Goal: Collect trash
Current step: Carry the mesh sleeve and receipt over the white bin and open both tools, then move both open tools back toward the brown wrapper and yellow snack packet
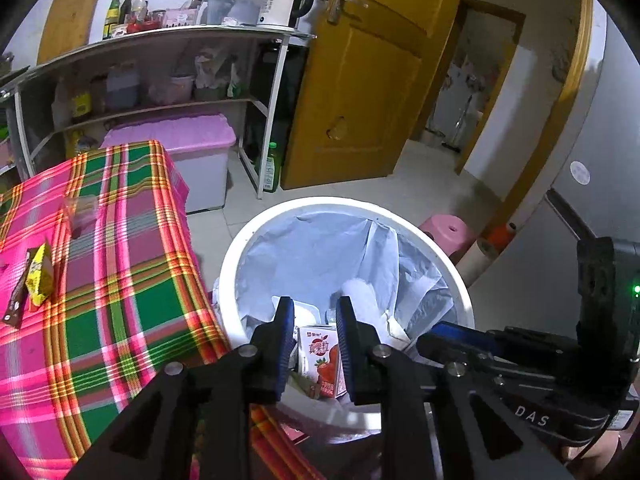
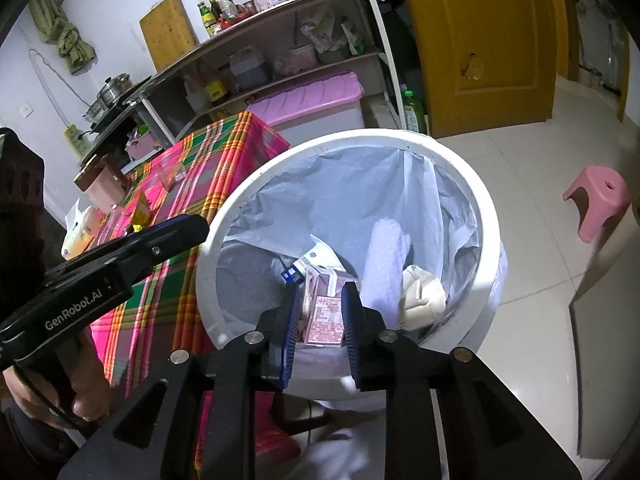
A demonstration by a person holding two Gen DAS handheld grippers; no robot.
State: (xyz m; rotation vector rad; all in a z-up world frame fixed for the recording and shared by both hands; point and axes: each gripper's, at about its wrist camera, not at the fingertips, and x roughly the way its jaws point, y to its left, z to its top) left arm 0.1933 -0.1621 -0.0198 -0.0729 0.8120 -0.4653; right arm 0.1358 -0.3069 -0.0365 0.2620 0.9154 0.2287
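Both claws over the white trash bin [image 2: 224, 248], which stands beside the plaid tabletop [image 1: 132, 280]. Left claw [image 1: 312, 320] parted, nothing in it; strawberry milk carton [image 1: 322, 360] lies below in the liner. Right claw [image 2: 320, 300] also parted, pink carton [image 2: 326, 320] between the pads; can't tell if it's touching them. Yellow packet [image 1: 40, 276] on the tabletop.

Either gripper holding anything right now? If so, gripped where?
Nothing is held. The left gripper and right gripper are both open above the trash bin; the pink carton framed in each gap lies inside the bin.
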